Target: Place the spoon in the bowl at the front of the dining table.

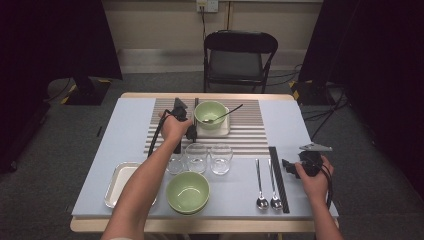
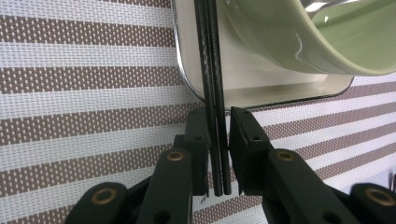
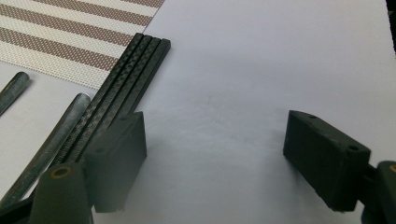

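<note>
While the left claw (image 2: 218,140) sat low over the striped placemat (image 2: 84,116), a pair of black chopsticks (image 2: 211,70) ran between its jaws, lying along the left edge of the small white tray (image 2: 261,91) that carried the green bowl (image 2: 327,42). Jaws stood narrow, close on either side of the sticks; a sliver of gap showed on the right side, so can't tell if pads actually pressed. No earlier pic to compare.

High view: left claw (image 1: 182,120) at mat's left-centre, just beside bowl w/ spoon (image 1: 222,116).

Right claw (image 3: 215,154) wide apart, nothing between jaws, over bare bench (image 3: 261,60). Just beside its left jaw lay a second set of black chopsticks (image 3: 126,79), then two spoon handles (image 3: 51,140). High view: right claw (image 1: 292,167) near bench's right edge.
</note>
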Action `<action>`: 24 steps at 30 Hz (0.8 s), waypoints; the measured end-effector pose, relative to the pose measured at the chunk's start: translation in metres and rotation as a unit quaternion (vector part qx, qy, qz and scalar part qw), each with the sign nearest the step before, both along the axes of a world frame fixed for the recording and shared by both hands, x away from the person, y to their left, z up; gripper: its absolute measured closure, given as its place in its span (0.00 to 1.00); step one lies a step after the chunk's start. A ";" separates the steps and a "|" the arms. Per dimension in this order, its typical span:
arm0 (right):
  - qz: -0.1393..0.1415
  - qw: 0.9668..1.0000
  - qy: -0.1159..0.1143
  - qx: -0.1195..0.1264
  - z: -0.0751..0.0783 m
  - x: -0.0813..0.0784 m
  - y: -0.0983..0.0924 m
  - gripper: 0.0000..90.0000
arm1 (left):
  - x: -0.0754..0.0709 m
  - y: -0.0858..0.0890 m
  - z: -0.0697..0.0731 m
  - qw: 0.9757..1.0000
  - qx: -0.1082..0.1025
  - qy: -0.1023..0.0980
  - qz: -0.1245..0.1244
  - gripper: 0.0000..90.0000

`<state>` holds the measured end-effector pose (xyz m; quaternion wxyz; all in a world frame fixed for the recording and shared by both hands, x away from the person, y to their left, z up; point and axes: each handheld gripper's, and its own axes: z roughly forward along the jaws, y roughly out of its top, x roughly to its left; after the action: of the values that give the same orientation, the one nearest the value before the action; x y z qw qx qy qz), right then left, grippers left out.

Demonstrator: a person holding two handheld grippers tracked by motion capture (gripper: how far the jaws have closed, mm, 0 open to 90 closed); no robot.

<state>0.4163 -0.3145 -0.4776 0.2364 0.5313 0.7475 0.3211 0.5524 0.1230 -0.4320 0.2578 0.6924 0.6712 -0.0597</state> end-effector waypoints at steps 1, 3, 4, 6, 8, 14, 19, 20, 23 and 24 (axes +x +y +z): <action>0.000 1.000 0.000 0.000 0.000 0.000 0.000 0.23 | 0.000 0.000 0.000 1.000 0.002 0.000 0.002 0.87; 0.000 1.000 0.000 0.000 0.000 0.000 0.000 0.23 | 0.000 0.000 0.000 1.000 0.000 0.003 0.003 0.88; 0.000 1.000 0.000 0.000 0.000 0.000 0.000 0.23 | 0.000 0.000 0.000 1.000 0.001 0.003 0.004 0.89; -0.001 1.000 0.001 0.001 0.000 0.000 0.000 0.22 | 0.000 0.001 0.000 1.000 0.001 0.004 0.001 0.90; 0.000 1.000 0.000 0.000 0.000 0.000 0.000 0.22 | 0.000 0.001 0.000 1.000 0.003 0.004 0.002 0.91; 0.000 1.000 0.000 0.000 0.000 0.000 0.000 0.22 | -0.001 0.001 0.000 1.000 0.002 0.007 0.001 0.90; 0.000 1.000 0.001 0.000 0.000 0.000 0.000 0.22 | -0.001 0.000 0.000 1.000 -0.004 0.005 0.008 0.89; 0.000 1.000 0.001 0.000 0.000 0.000 0.000 0.22 | -0.001 0.000 0.000 1.000 -0.004 0.005 0.008 0.89; 0.000 1.000 0.000 0.000 0.000 0.000 0.000 0.22 | -0.002 0.000 0.000 1.000 -0.004 0.006 0.008 0.89; 0.000 1.000 0.000 0.000 0.000 0.000 0.000 0.22 | -0.002 0.000 -0.001 1.000 -0.006 0.007 0.007 0.89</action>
<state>0.4163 -0.3144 -0.4776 0.2368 0.5311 0.7475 0.3211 0.5509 0.1229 -0.4325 0.2578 0.6855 0.6777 -0.0661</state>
